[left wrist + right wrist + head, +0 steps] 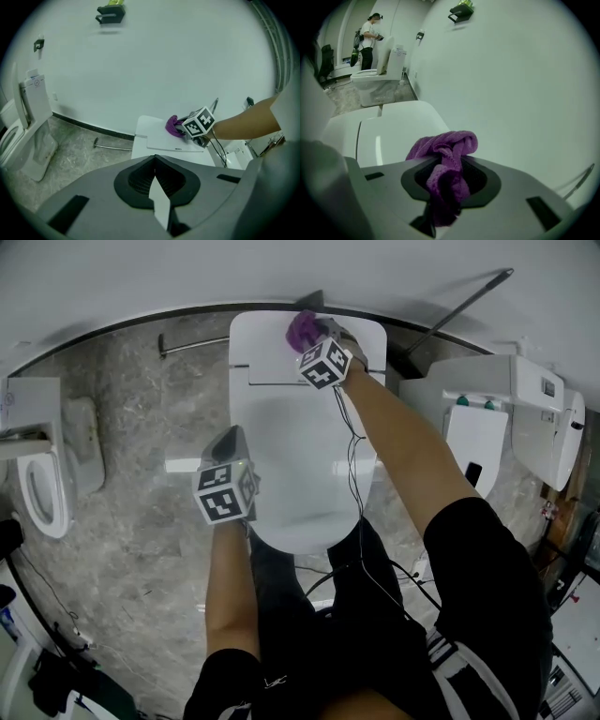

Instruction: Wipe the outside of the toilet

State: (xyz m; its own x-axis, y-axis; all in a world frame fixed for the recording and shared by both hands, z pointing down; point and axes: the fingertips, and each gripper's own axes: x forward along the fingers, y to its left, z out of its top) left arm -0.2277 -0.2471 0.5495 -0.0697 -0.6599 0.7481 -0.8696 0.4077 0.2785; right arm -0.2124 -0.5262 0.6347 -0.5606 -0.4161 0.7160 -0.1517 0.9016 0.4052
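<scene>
The toilet [302,474] stands against the wall [141,277] with its lid down, directly below the person. The right gripper [322,339] is clenched on a purple cloth [302,329]. In the right gripper view the cloth is bunched between the jaws, with a fold projecting forward beyond them. The cloth sits at the rear top section of the toilet, behind the lid hinge and just beside the wall. In the head view it appears to be touching or nearly touching that surface, but contact cannot be confirmed. The left gripper [226,448] hangs over the left edge of the lid, well apart from the cloth. In its own view the jaws are drawn together on nothing, so it takes no part in the wipe. Task status, as a judgement: the step in hand is the rear top section. No streaks or moisture show on the white surfaces, so the frames do not reveal which areas have been covered. Apparently remaining are the lid top, the two flanks of the bowl, the front curve and the base at the floor [122,549]. The lower areas call for the right gripper to be lowered and angled round the bowl. The cloth is held by a narrow pinch, so it could shift or pull free under firm sideways pressure.
</scene>
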